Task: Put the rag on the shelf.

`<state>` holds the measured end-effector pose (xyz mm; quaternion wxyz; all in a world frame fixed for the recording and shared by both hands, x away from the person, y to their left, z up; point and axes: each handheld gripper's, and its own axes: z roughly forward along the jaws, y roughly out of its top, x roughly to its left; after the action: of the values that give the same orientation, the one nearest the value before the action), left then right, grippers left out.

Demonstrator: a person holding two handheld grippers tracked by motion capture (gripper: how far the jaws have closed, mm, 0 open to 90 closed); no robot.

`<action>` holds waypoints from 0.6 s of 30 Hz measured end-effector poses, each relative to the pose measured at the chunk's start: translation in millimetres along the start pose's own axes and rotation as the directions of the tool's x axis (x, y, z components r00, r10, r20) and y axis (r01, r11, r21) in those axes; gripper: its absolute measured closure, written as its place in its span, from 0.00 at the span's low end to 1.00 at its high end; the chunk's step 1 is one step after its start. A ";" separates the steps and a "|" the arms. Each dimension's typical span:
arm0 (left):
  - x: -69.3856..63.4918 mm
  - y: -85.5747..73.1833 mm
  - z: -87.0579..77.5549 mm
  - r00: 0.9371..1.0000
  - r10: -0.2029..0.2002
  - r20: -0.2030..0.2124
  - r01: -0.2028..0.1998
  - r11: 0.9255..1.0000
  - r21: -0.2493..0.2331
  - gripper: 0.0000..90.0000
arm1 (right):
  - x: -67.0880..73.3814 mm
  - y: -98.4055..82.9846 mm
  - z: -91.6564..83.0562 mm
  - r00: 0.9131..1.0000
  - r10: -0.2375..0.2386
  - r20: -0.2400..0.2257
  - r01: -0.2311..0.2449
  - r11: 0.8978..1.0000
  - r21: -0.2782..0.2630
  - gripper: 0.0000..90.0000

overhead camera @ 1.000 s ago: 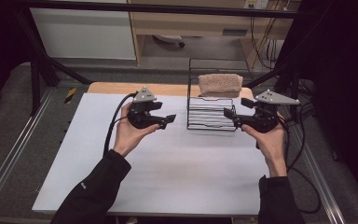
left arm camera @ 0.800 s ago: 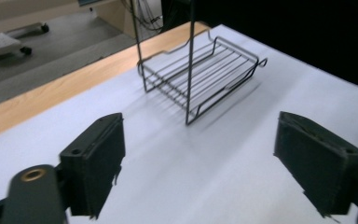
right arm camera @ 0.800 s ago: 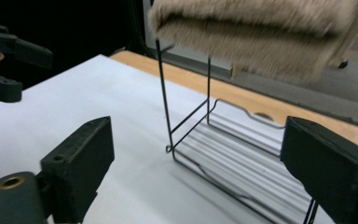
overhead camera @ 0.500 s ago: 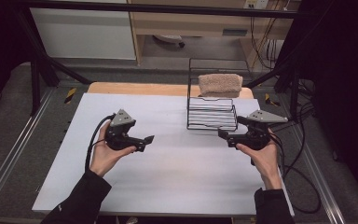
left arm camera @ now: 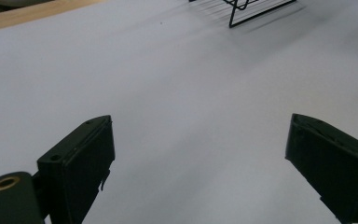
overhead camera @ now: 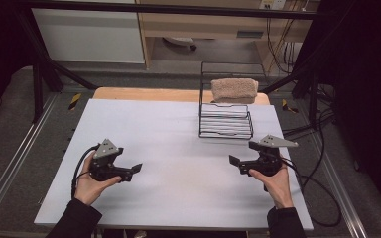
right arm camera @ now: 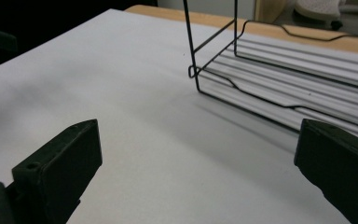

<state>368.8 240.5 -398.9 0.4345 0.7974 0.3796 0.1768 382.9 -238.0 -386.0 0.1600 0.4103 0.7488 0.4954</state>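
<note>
Both grippers are held low over the near part of the white table (overhead camera: 178, 129), well apart from each other and from the work. The left gripper (overhead camera: 135, 169) has its jaws spread wide with nothing between them, and the right gripper (overhead camera: 234, 162) is the same; each gripper view shows bare table between the black jaws. The wire rack (overhead camera: 225, 121) stands at the far right of the table, and a folded beige towel (overhead camera: 234, 90) lies on its upper tier. The right gripper is the nearer one to the rack.

I judge that this is a rest position with no grasp in hand: either the towel is already placed, or a reach is about to begin. If the towel must be taken, the next move calls for a long reach forward and up, with the jaws closing on its edge without pushing the light rack.
</note>
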 end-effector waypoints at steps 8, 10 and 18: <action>7.6 -32.4 -5.9 1.000 -0.025 -0.001 0.025 1.000 0.015 0.09 | 1.1 -28.1 7.6 0.999 0.008 -0.031 -0.007 0.998 0.059 0.01; 10.0 -38.6 -6.1 1.000 -0.022 0.000 0.022 0.999 0.026 0.09 | 0.8 -34.3 8.7 0.999 0.011 -0.033 -0.009 0.997 0.074 0.01; 13.2 -49.5 -7.0 1.000 -0.013 0.004 0.012 0.999 0.032 0.09 | -3.6 -54.8 6.3 0.999 0.011 -0.051 -0.006 0.995 0.099 0.01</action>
<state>350.7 270.9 -436.6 0.4234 0.8023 0.3865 0.1663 364.2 -246.3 -437.3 0.1179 0.4079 0.7746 0.4688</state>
